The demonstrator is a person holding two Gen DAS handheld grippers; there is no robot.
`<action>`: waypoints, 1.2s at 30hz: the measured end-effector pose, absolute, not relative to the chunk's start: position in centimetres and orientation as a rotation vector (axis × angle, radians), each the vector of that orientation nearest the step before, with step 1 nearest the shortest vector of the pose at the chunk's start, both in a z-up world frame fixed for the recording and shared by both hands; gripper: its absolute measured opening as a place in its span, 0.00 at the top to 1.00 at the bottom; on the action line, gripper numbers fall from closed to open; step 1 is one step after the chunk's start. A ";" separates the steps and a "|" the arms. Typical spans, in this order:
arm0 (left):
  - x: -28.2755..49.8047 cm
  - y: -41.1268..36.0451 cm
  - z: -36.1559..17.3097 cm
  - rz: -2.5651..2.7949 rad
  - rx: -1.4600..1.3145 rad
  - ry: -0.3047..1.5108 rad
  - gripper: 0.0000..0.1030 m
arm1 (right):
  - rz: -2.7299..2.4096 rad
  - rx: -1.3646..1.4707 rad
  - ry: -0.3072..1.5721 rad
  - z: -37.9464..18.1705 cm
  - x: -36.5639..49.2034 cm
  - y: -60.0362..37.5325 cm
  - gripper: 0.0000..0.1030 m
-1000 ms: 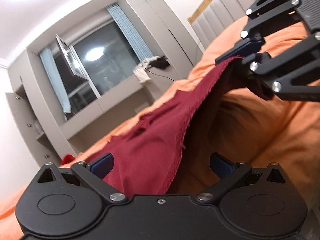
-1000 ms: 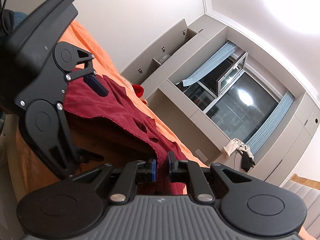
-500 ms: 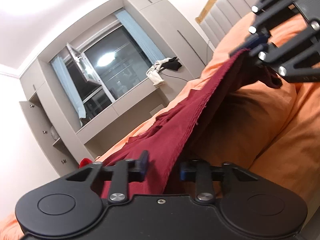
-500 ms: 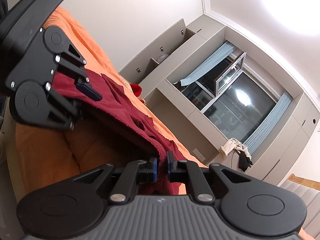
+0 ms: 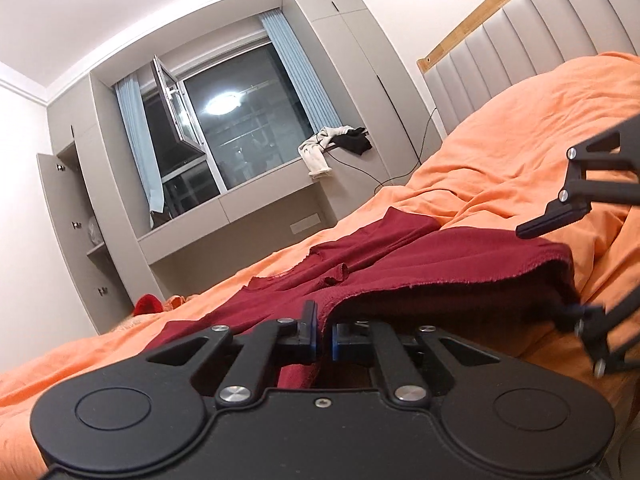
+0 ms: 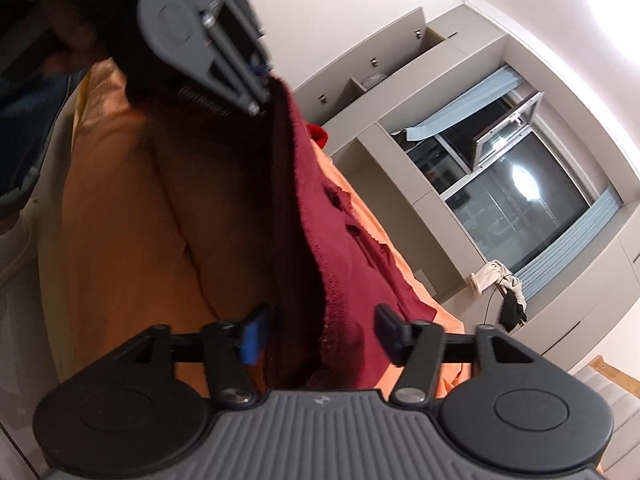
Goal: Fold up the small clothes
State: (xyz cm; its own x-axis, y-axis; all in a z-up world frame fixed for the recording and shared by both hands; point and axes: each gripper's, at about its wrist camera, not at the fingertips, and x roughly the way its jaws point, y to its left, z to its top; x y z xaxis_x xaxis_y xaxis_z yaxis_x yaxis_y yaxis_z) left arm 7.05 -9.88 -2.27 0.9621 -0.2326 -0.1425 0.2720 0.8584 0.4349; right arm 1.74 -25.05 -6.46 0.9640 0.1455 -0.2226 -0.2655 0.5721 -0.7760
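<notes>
Dark red garment (image 5: 400,264) on the orange bed (image 5: 520,152): left tongs (image 5: 324,334) clamped on its raw hem, right tongs (image 6: 316,334) spread around it; pinch before lifting evenly.

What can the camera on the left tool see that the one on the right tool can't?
Only the left wrist view shows the padded headboard and the left gripper with its fingers pinched on the dark red garment. Only the right wrist view shows the right gripper with its fingers spread apart around the garment's edge, and something blue at far left. Both show the garment, the orange bedcover, the window and the grey cabinets.
</notes>
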 end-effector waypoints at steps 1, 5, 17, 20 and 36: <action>7.0 -9.8 -2.2 -0.268 0.466 0.089 0.94 | 0.242 -0.944 0.139 -6.6 1.9 -24.9 0.34; 7.0 -9.4 -2.2 -0.276 0.461 0.090 0.94 | 0.203 -0.997 0.124 -7.3 2.9 -23.9 0.34; 7.5 -8.7 -1.2 -0.307 0.417 0.111 0.94 | 0.196 -1.078 0.082 -9.0 4.0 -21.6 0.39; 7.4 -8.3 -1.2 -0.308 0.412 0.111 0.94 | 0.128 -1.046 0.085 -8.4 4.5 -21.7 0.75; 6.3 -12.3 -6.2 -0.324 0.620 0.160 0.34 | 0.086 -0.752 -0.052 -4.3 3.3 -24.2 0.93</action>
State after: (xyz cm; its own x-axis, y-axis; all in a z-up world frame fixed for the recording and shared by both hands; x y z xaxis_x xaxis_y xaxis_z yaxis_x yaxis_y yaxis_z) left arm 6.35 -12.29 -6.16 0.9374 -0.2493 -0.2431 0.3445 0.7659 0.5429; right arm 3.30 -24.15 -4.33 0.9952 0.0965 0.0164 -0.0591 0.7269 -0.6842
